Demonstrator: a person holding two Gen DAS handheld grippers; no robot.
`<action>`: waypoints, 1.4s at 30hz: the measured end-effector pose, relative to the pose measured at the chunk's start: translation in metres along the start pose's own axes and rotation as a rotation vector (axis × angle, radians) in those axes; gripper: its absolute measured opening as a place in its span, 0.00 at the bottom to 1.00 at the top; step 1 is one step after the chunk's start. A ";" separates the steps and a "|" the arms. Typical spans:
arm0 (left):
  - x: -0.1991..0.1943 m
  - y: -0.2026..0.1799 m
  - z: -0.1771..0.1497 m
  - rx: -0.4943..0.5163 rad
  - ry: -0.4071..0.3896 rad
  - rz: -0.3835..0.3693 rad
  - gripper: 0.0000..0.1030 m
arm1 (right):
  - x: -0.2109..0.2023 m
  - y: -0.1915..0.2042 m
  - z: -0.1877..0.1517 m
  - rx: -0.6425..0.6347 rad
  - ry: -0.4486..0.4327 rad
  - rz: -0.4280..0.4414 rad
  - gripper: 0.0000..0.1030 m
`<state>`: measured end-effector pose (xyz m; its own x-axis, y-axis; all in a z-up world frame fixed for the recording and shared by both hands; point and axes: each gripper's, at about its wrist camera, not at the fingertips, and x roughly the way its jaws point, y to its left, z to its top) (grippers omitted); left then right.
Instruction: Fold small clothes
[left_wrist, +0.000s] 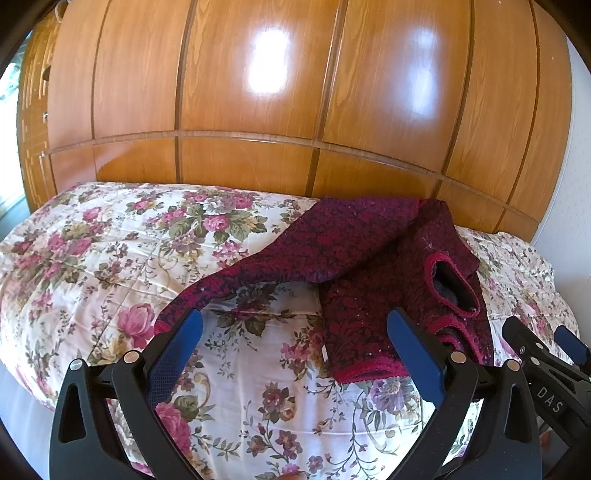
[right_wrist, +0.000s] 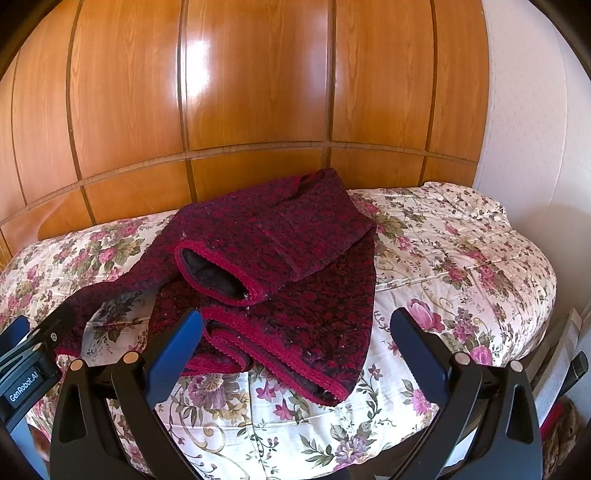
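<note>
- Blue pads line the fingers of both tools, and each tool is spread wide with nothing between its fingers.
- Left tool (left_wrist: 295, 350) hangs over the near part of the bed, its left finger (left_wrist: 177, 354) just at the end of a sleeve and its right finger (left_wrist: 417, 358) in front of the hem; whether either touches the cloth I cannot tell.
- Right tool (right_wrist: 295, 350) hangs over the near hem, its left finger (right_wrist: 173, 354) in front of the red trim and its right finger over bare bedspread.
- Dark red patterned sweater (right_wrist: 280, 258) lies on the flowered bedspread (right_wrist: 461, 258), partly folded: one sleeve (right_wrist: 273, 243) is laid across the body with its cuff open toward the camera.
- Its other sleeve (left_wrist: 295, 251) stretches out to the left across the bedspread.
- Behind the bed stands a glossy wooden wardrobe (left_wrist: 258, 110), with a white wall (right_wrist: 524, 110) at the right.
</note>
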<state>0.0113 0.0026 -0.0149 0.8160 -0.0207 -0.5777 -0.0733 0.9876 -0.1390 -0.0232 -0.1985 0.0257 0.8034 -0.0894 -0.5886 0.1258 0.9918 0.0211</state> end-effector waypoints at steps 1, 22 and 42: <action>0.001 0.001 0.000 0.000 0.003 0.000 0.96 | 0.001 0.000 0.000 -0.001 0.003 0.001 0.98; 0.039 0.004 -0.006 0.038 0.128 -0.020 0.96 | 0.024 -0.022 -0.002 0.049 0.030 0.142 0.98; 0.138 -0.015 -0.011 0.064 0.360 -0.260 0.82 | 0.098 -0.025 0.071 0.013 0.068 0.326 0.05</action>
<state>0.1187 -0.0164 -0.1011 0.5499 -0.3109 -0.7752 0.1528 0.9499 -0.2726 0.0941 -0.2389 0.0249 0.7620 0.2389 -0.6019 -0.1236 0.9660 0.2269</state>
